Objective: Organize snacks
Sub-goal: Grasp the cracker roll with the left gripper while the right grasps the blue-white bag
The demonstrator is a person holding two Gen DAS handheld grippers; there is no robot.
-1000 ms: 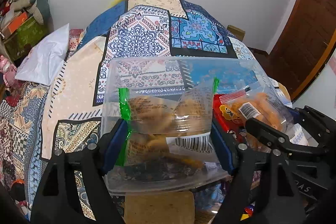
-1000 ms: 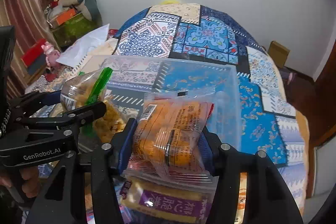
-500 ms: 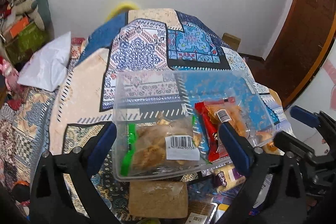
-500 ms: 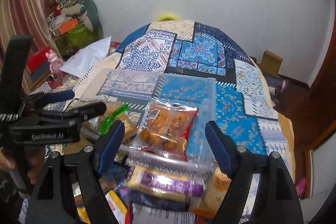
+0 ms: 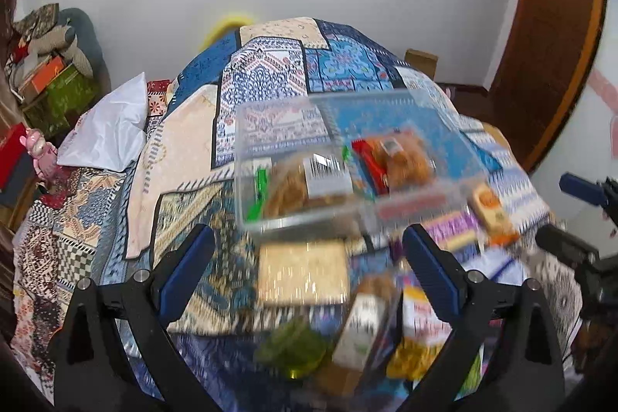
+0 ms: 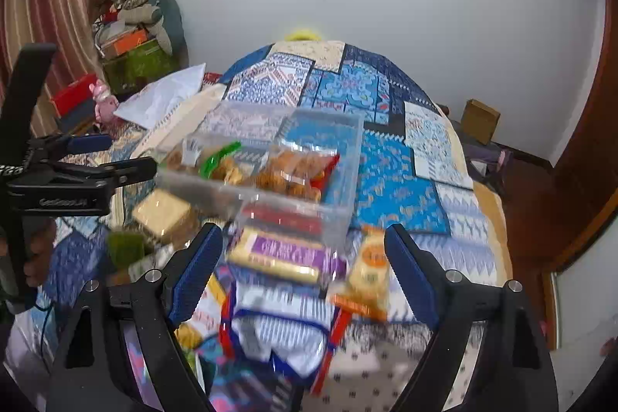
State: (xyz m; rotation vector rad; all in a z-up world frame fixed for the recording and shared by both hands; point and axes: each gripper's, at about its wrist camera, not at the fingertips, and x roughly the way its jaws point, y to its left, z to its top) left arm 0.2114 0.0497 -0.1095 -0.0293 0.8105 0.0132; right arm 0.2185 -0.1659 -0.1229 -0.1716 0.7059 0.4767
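A clear plastic box (image 5: 459,157) (image 6: 347,149) sits on the patterned bedspread. Inside lie a green-sealed bag of brown snacks (image 5: 293,188) (image 6: 220,163) and a red-edged bag of orange snacks (image 5: 401,159) (image 6: 297,172). My left gripper (image 5: 307,269) is open and empty, pulled back above a pile of loose packets. My right gripper (image 6: 303,259) is open and empty, also back from the box. A purple-and-yellow packet (image 6: 282,253) and a yellow-orange packet (image 6: 367,273) (image 5: 490,211) lie just in front of the box.
A beige cracker pack (image 5: 303,273) (image 6: 162,211), a green packet (image 5: 293,346) and several more snacks lie at the near edge of the bed. A white pillow (image 5: 112,130) and stacked boxes (image 5: 58,91) are at the left. A wooden door (image 5: 548,56) is at the right.
Both grippers opened and let go of their snack bags, which now lie in the clear box. Both grippers then rose and drew back toward the near edge of the bed.
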